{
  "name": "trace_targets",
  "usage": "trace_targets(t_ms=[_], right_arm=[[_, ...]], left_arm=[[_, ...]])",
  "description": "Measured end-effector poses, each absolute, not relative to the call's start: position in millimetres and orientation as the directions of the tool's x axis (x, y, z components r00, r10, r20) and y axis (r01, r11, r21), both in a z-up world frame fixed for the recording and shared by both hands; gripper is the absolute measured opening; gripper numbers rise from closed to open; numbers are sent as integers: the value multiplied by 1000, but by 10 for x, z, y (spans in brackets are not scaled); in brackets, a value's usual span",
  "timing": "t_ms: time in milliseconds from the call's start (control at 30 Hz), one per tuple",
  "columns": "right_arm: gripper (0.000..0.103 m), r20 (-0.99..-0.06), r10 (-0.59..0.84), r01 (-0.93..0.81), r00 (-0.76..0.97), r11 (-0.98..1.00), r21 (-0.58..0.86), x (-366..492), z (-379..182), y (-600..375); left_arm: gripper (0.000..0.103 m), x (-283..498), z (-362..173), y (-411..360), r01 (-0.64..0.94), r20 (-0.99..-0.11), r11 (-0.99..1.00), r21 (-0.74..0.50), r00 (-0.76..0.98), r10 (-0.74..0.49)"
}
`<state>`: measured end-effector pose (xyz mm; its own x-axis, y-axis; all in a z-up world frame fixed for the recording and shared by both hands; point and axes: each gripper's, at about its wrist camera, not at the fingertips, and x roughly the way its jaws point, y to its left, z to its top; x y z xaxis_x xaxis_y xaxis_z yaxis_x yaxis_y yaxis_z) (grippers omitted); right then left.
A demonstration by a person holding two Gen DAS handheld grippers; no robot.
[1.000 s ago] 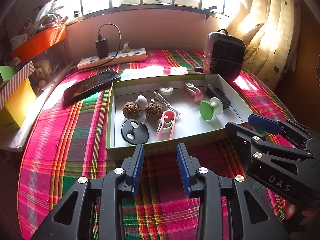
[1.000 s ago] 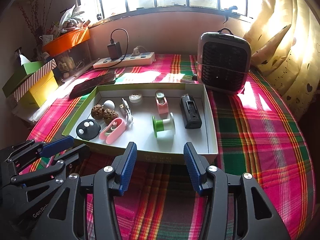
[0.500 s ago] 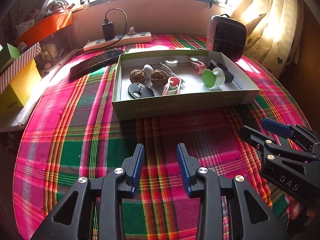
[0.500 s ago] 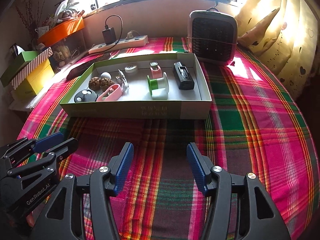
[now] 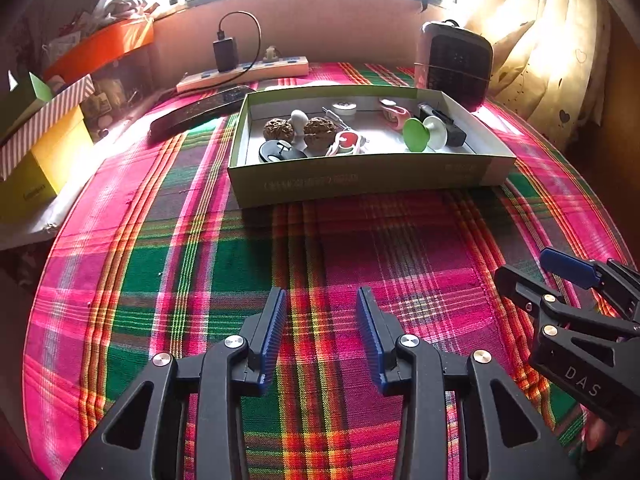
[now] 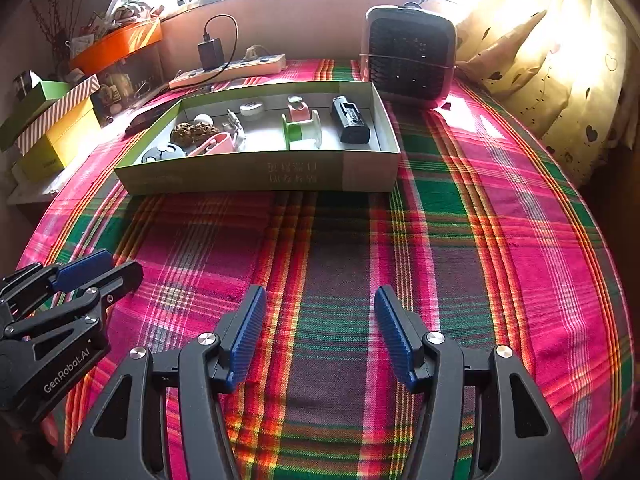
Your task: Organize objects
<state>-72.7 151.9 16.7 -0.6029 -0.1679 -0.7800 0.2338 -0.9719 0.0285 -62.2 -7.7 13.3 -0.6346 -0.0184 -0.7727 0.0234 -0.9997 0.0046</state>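
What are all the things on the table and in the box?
box: one, green outside, mid-table
walnuts: two, brown, box left
round fob: one, black, box front left
spool: one, green and white, box middle
black block: one, box right
heater: one, grey, behind box
power strip: one, white, by wall
phone: one, black, left of box
tablecloth: one, pink-green plaid
left gripper: open, empty
right gripper: open, empty

Both wrist views look down-forward; share the box [image 5: 360, 176] ahead.
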Motion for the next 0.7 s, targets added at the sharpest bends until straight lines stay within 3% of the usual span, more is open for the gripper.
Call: trace_targets(t_ms=[700], right_arm=[[68, -785, -148, 235, -602, -972, 3, -670, 153, 1506]], left_arm=[[41, -567, 127, -75, 53, -768, -999, -5, -639, -30]])
